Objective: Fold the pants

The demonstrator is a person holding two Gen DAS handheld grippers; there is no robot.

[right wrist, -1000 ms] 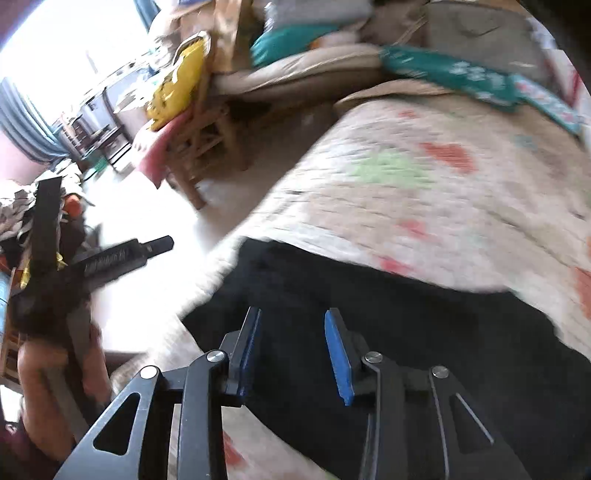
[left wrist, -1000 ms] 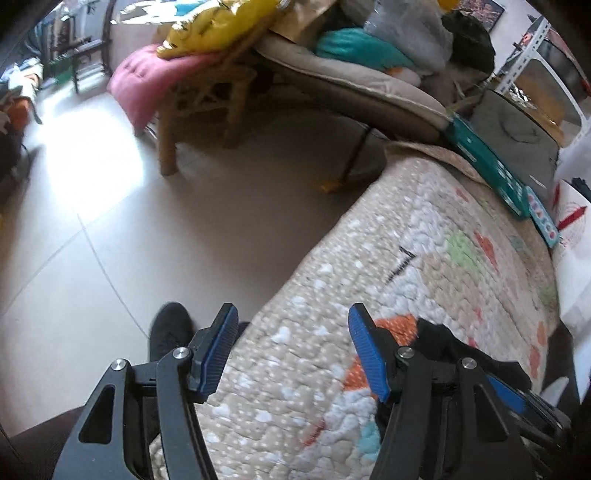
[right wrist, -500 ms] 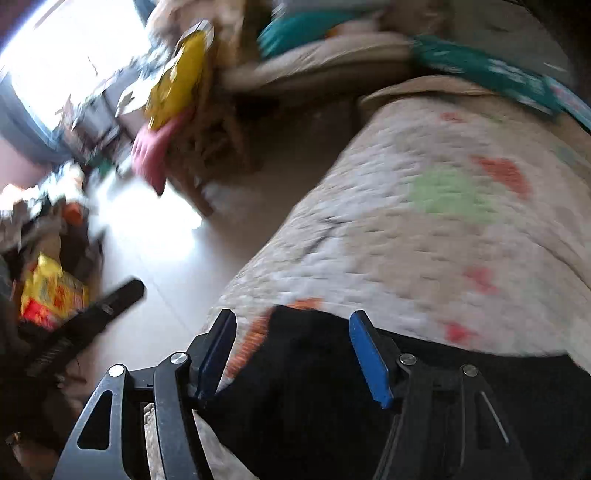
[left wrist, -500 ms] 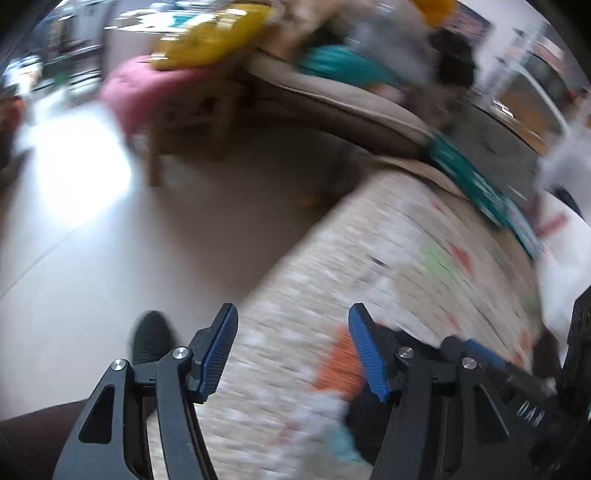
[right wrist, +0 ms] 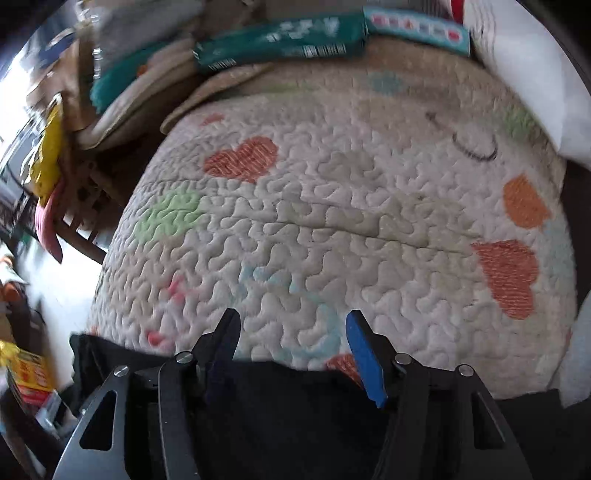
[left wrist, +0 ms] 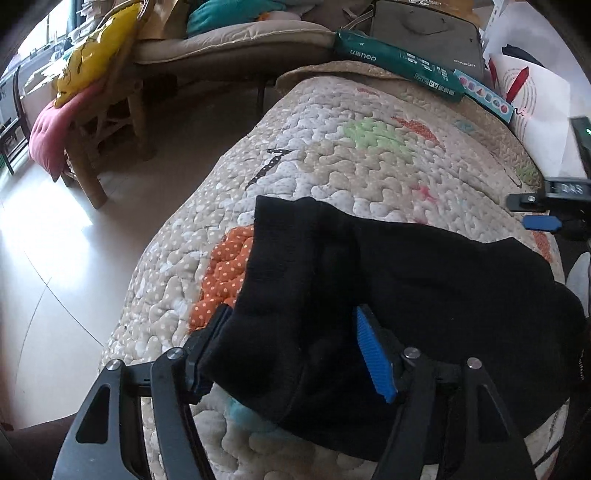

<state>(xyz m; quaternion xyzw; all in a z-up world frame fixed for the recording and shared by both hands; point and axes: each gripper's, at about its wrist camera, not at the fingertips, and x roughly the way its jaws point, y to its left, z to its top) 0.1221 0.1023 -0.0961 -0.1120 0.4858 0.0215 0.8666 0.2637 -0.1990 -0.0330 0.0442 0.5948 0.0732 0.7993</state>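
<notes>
The black pants (left wrist: 424,280) lie bunched on the quilted cover (left wrist: 351,158) near its front edge. My left gripper (left wrist: 291,332) is open, its jaws wide apart, with a fold of the pants draped between them and over the left finger. My right gripper (right wrist: 291,332) is open just above the far edge of the pants (right wrist: 295,413), over the quilt (right wrist: 332,221). The right gripper's blue pad also shows at the right edge of the left wrist view (left wrist: 541,222).
A green box (left wrist: 399,61) and a dark case (left wrist: 424,33) lie at the quilt's far end, with white bags (left wrist: 535,107) to the right. A wooden chair (left wrist: 107,122) with pink and yellow cushions stands on the tile floor (left wrist: 55,277) to the left.
My left gripper has swung right over the pants, and cloth now lies between its jaws. My right gripper has opened wider and moved forward to the pants' far edge.
</notes>
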